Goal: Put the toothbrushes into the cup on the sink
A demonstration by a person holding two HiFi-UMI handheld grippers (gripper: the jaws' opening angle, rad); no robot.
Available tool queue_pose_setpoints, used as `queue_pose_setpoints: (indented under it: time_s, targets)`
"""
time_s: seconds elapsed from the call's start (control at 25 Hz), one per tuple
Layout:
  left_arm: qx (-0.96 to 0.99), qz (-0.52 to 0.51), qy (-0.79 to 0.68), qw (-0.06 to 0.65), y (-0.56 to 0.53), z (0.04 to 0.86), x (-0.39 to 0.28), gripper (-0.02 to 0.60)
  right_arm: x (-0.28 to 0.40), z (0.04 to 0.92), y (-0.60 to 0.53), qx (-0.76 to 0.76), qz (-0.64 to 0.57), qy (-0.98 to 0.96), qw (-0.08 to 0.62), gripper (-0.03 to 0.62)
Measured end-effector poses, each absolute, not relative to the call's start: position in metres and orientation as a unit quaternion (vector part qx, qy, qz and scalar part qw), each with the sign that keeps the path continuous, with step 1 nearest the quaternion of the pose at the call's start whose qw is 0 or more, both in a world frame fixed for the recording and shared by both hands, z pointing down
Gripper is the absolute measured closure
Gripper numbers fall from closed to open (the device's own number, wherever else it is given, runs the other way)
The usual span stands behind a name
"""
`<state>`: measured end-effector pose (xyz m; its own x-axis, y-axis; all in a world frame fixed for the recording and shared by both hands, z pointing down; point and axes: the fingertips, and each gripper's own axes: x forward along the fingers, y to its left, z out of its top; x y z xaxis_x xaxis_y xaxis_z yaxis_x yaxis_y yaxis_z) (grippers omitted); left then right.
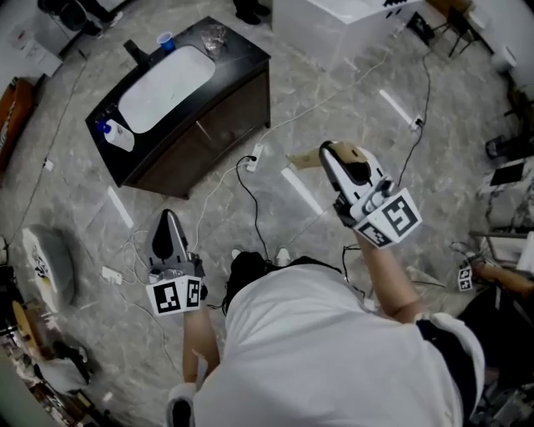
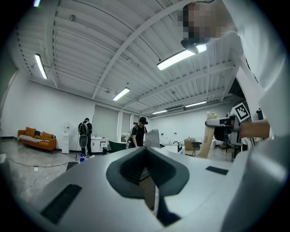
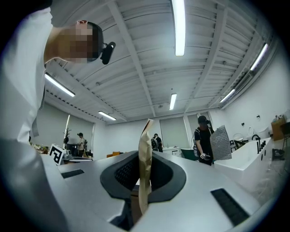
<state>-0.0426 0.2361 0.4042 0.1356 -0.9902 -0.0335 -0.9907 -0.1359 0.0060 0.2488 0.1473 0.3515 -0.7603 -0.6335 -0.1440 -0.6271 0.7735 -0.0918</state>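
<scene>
The dark sink cabinet (image 1: 229, 104) with a white basin (image 1: 163, 79) stands at the upper left of the head view, far from both grippers. A small blue cup (image 1: 165, 39) and a clear glass (image 1: 214, 35) sit on its back edge. I see no toothbrush that I can make out. My right gripper (image 1: 327, 151) is raised in front of me, shut on a flat tan paper-like piece (image 1: 304, 158) that stands edge-on between its jaws (image 3: 144, 156). My left gripper (image 1: 167, 217) hangs low by my left side with its jaws (image 2: 146, 156) together and nothing in them.
A white bottle (image 1: 120, 136) with something blue beside it lies on the near end of the sink top. Cables and power strips (image 1: 254, 157) run across the grey floor. White furniture (image 1: 334, 25) stands behind. People stand (image 2: 139, 131) far across the room.
</scene>
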Motion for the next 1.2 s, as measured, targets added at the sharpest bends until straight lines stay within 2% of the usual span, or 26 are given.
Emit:
queue_pose_setpoints:
  time_s: [0.24, 0.56, 1.2]
  targets:
    - [-0.760, 0.014, 0.650, 0.013, 0.222, 0.400, -0.035, 0.580, 0.254, 0.348, 0.139, -0.338, -0.022, 0.937, 0.090, 0.549]
    - [-0.776, 0.027, 0.630, 0.002, 0.170, 0.414, -0.058, 0.580, 0.233, 0.349, 0.107, -0.359, -0.017, 0.929, 0.084, 0.549]
    - [-0.811, 0.030, 0.585, -0.010, 0.045, 0.418, -0.147, 0.580, 0.128, 0.338, 0.002, -0.394, -0.021, 0.916, 0.072, 0.549]
